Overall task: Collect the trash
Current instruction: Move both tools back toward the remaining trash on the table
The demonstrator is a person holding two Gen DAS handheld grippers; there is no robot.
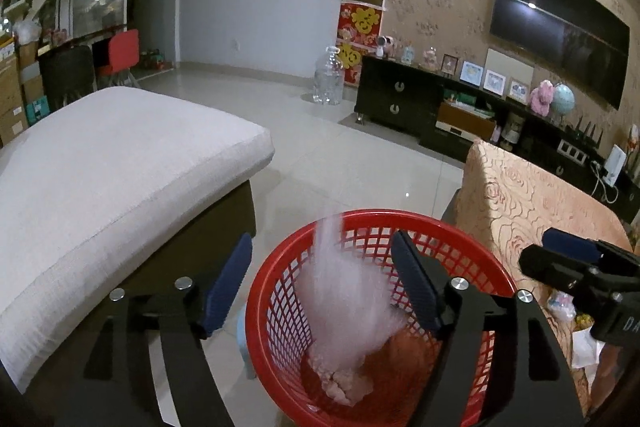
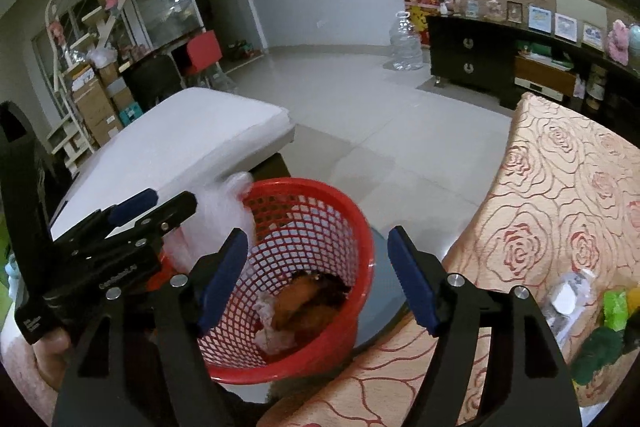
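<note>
- Over the red mesh basket [image 1: 372, 307], both grippers point downward, and their blue-padded fingers stand spread with nothing pinched between them.
- The left gripper [image 1: 320, 283] frames a blurred, pale, translucent streak, a thin plastic bag or wrapper [image 1: 348, 291] by its look, that runs from the basket's far rim down to its floor. The pads touch no part of it.
- In the right wrist view the same pale plastic [image 2: 216, 219] shows at the basket's left rim, just beside the tip of the left gripper [image 2: 160, 207].
- The right gripper [image 2: 318, 281] hangs above the basket [image 2: 320, 227], with 1 finger over its left wall and the other over the edge of the rose-patterned cloth [image 2: 560, 219].
- On the basket's floor lie a crumpled whitish wad [image 2: 276, 337] and some orange-brown scraps [image 2: 308, 303].
- The basket sits on a blue-grey stool [image 2: 384, 299] between a cream-cushioned seat [image 1: 112, 179] and the cloth-covered table.
- More litter lies on the cloth at the right: a clear plastic packet with a white lid [image 2: 568, 301] and green and yellow bits [image 2: 612, 315] beside it.
- A bare hand [image 2: 52, 347] grips the left tool's handle at the lower left.
</note>
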